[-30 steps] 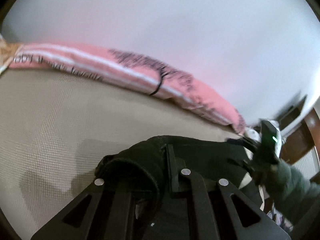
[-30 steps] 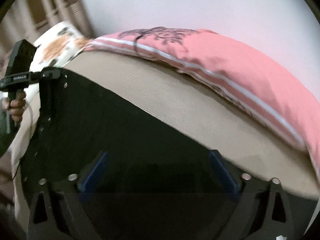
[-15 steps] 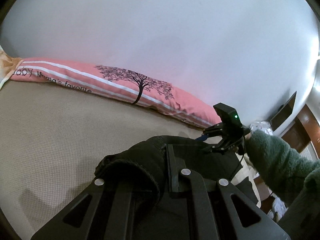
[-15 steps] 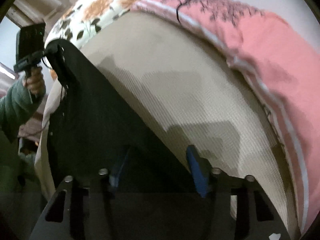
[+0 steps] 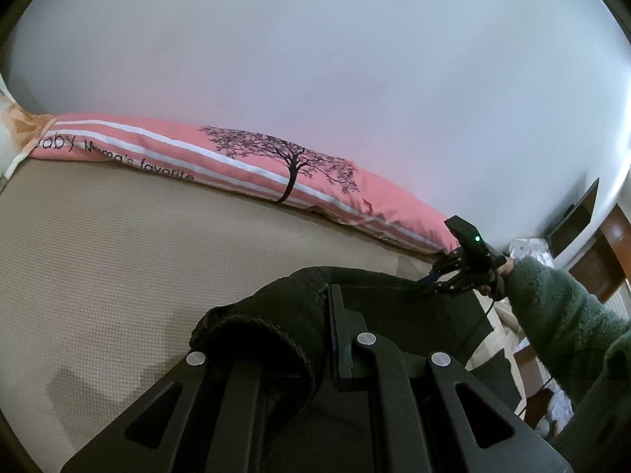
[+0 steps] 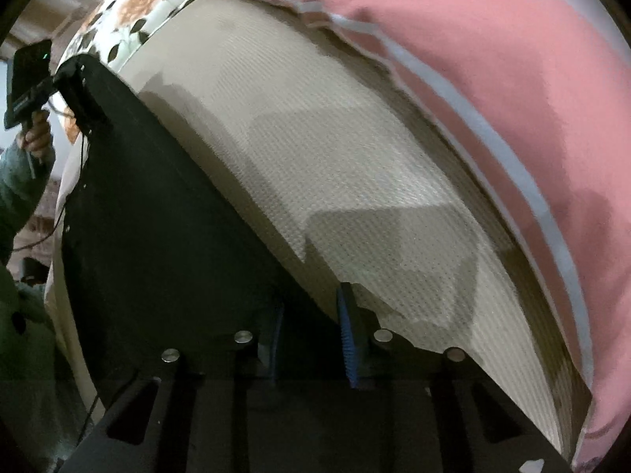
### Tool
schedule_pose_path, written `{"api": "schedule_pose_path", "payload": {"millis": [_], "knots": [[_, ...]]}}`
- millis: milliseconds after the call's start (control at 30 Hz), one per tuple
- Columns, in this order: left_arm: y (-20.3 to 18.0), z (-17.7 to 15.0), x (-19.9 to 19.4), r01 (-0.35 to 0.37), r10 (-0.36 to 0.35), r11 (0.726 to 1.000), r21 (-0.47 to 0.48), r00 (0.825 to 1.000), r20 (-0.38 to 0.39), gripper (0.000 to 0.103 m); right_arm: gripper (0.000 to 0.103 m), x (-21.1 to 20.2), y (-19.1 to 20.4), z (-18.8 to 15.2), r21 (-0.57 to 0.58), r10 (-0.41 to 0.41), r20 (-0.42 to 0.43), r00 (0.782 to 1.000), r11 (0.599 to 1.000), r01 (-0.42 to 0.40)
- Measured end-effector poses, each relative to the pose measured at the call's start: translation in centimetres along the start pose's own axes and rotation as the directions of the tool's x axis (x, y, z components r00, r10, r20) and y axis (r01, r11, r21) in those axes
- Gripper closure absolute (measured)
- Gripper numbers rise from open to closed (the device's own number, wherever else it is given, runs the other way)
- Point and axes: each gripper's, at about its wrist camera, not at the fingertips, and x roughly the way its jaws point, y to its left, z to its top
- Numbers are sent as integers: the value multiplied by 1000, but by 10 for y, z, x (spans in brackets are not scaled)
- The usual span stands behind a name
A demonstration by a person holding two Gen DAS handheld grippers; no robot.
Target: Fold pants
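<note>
I count one pair of black pants [image 5: 284, 315], two grippers, one pink bolster pillow [image 5: 244, 161] and one floral pillow [image 6: 134, 12], all on or over a single beige textured mattress [image 5: 98, 244].

My left gripper [image 5: 311, 339] has its fingers drawn together on a bunched hem of the pants, the ribbed black cuff bulging over the left finger. My right gripper [image 6: 311, 339] is narrowed on the opposite edge of the same garment; its blue ridged pads [image 6: 349, 343] sit close together with dark cloth between them. In the left wrist view that right gripper [image 5: 437, 280] appears far along the pants, near the pink pillow's end, with a green light lit on its housing and a green fleece sleeve [image 5: 552, 307] behind it.

The pants stretch between the two grippers, lying over the mattress on the side away from the pink pillow; a broad black panel [image 6: 157, 216] fills the right wrist view beside the beige surface.

The pink pillow lies along the mattress's far edge, against a plain white wall [image 5: 315, 59]. It carries white stripes, a black tree print, and writing I read as "baby Mama's favorite"; the first word is partly cut off. The floral pillow sits at the pink pillow's end.
</note>
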Motion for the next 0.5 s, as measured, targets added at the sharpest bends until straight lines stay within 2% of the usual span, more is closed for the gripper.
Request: {"api": "schedule_pose_path", "payload": {"millis": [100,200,333,500], "knots": [[-1,1,5,-28,28,1000,7,1000,-12,95,88,0,9,-3,10,-55,21,998,998,55],[3,3,11,-52,52,999,10,998,-20,95,92,-9,17,-13,31,-161,69,985,987,159],[6,4,14,-80,80,997,22,997,-16,95,94,-25,42,-30,103,-281,155,947,958,267],[5,3,9,-95,96,994,51,995,-16,95,96,-47,84,-47,195,-403,207,892,910,366]]}}
